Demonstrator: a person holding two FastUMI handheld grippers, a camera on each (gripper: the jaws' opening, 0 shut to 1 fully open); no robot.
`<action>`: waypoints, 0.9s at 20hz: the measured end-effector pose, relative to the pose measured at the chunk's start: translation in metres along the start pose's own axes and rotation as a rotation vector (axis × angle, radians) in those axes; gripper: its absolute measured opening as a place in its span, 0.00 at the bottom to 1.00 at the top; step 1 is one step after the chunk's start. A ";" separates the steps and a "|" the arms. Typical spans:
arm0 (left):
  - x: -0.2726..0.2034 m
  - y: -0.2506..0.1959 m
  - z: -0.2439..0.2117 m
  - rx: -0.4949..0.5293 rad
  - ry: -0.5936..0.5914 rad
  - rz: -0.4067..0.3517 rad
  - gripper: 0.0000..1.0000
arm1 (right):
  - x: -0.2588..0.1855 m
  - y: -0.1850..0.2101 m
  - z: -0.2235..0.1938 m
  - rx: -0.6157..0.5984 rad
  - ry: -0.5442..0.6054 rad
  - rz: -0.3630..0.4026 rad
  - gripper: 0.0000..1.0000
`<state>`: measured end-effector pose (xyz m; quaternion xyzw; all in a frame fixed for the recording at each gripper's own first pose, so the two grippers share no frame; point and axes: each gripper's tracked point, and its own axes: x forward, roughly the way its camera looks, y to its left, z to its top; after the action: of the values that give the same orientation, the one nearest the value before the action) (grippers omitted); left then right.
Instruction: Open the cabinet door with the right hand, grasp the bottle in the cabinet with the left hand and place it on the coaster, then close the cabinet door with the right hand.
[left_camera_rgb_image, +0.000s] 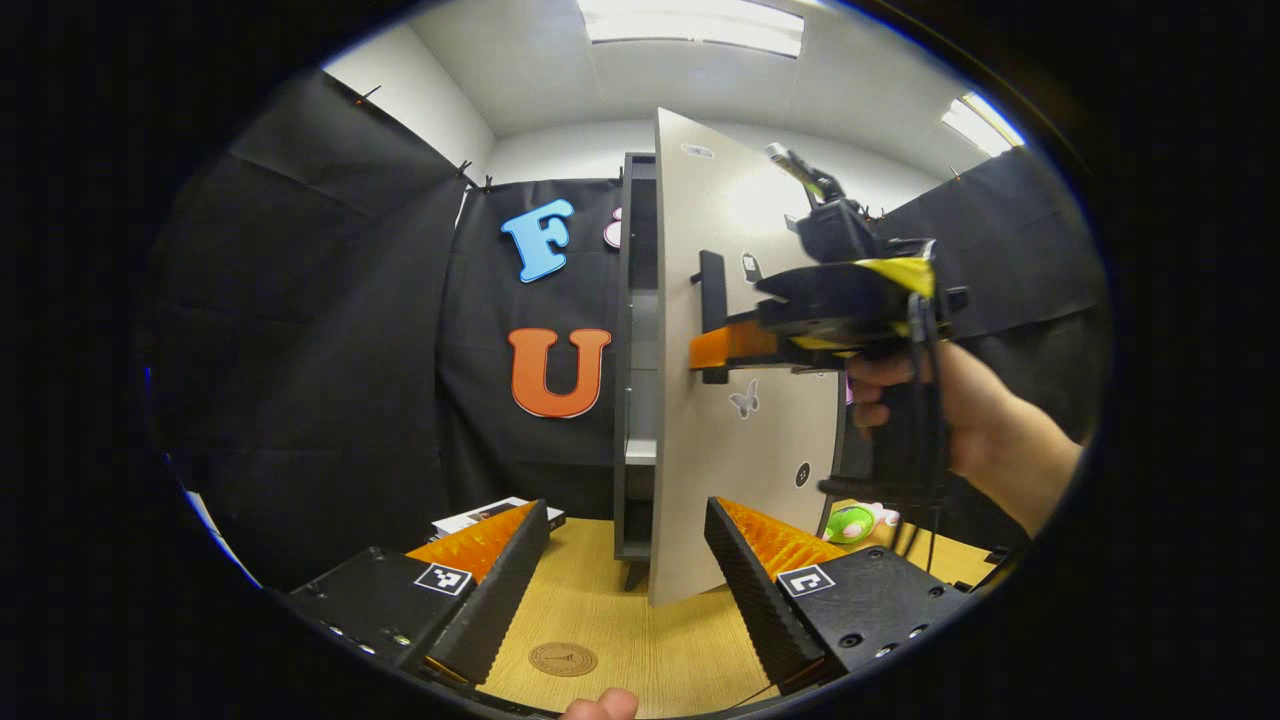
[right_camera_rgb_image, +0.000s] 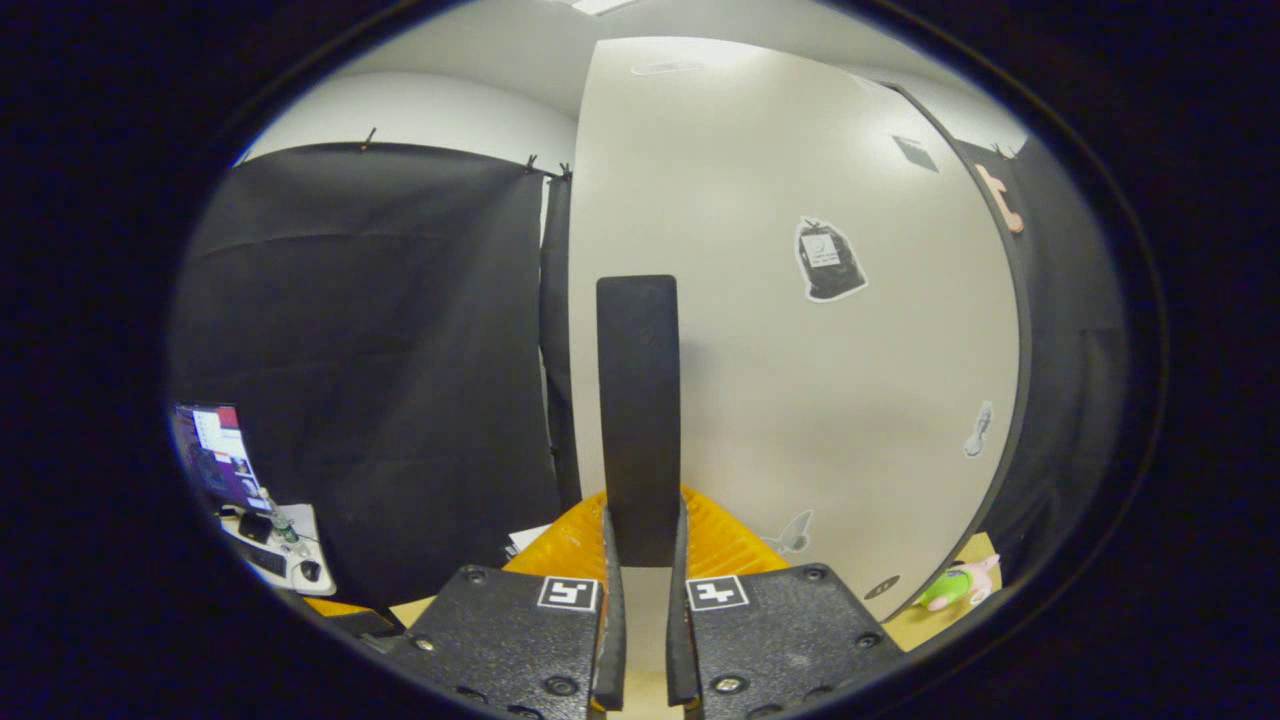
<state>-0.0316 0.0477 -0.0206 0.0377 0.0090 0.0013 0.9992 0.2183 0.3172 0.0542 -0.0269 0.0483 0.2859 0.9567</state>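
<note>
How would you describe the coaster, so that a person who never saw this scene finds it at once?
Start at the tall cabinet on the wooden table, its pale door swung open. On the tabletop in front of it lies the coaster: a small flat brown disc, the one round thing there.

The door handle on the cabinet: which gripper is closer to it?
Right. The right gripper is shut on the door handle. The left gripper hangs open over the table, well back from the cabinet door.
</note>
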 end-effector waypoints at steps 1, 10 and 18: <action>0.000 -0.002 -0.001 -0.004 0.003 -0.003 0.95 | -0.006 -0.001 -0.001 -0.003 -0.002 -0.005 0.19; -0.005 -0.037 0.005 0.000 -0.009 -0.055 0.95 | -0.047 -0.021 -0.004 -0.013 -0.007 -0.043 0.19; -0.004 -0.079 0.006 -0.018 -0.009 -0.136 0.95 | -0.068 -0.042 -0.004 0.028 -0.021 -0.151 0.18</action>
<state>-0.0352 -0.0318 -0.0210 0.0281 0.0070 -0.0665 0.9974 0.1843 0.2443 0.0585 -0.0142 0.0402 0.2123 0.9763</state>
